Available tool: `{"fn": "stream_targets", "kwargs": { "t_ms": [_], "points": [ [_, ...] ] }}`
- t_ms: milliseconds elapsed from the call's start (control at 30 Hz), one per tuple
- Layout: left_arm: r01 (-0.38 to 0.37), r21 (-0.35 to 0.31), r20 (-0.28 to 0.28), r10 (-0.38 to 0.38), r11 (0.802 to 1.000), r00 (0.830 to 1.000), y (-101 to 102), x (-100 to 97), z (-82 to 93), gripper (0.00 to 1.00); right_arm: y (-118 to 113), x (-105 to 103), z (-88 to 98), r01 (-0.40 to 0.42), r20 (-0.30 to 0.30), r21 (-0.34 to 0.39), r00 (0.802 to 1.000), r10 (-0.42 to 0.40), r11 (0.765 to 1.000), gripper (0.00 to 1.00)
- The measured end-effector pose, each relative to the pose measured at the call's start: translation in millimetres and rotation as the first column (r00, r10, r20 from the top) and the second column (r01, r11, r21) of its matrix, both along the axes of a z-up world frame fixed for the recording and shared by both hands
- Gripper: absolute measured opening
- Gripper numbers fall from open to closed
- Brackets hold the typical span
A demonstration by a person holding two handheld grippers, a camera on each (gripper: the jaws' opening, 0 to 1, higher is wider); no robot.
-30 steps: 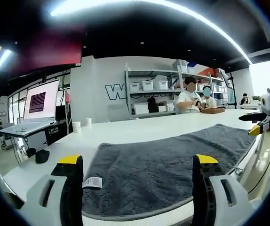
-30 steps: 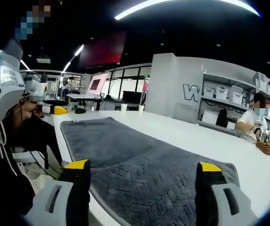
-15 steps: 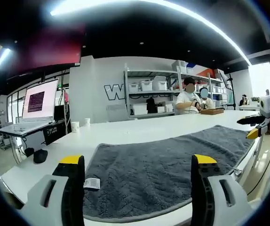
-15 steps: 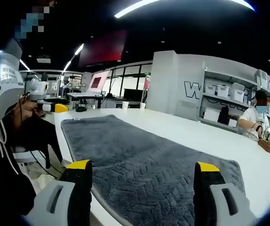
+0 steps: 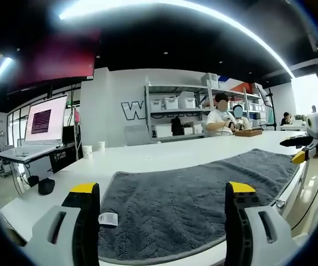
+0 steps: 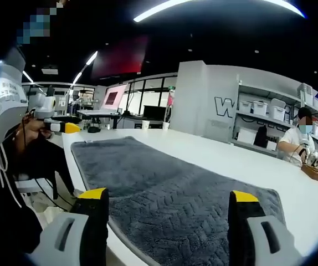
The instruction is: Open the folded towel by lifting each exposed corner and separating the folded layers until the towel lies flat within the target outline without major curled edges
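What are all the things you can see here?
towel: one, dark grey, spread along the table's near edge
tag: one, white, on the towel's corner by the left jaws
table: one, white, long
cups: two, white, far side of table
screen: one, lit, on a desk beyond the table
shelf: one, grey, with white bins, by the wall
people: two, seated at the table's far end
left gripper: grey, yellow tips, jaws open
right gripper: same, jaws open

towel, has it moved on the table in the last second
No. In the left gripper view the towel keeps its place against the near table edge, its white tag at the same corner; the small shifts look like camera motion.
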State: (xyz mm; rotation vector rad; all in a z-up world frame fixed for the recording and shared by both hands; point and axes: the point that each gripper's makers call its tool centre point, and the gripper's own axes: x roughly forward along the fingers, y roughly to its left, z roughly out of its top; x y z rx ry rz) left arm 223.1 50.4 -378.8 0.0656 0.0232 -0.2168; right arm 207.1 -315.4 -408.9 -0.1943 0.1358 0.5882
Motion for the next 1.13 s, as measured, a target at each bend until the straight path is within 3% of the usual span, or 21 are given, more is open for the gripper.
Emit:
{"fn": "stream_targets", "kwargs": {
  "t_ms": [1133],
  "points": [
    [0.018,0.028,-0.038,-0.017,0.999,0.999,-5,5.3,-8.6,0.90,-12,-4,-4.2,0.041,-0.012,0.027,0.999,-0.041,0.999,0.88]
  ]
}}
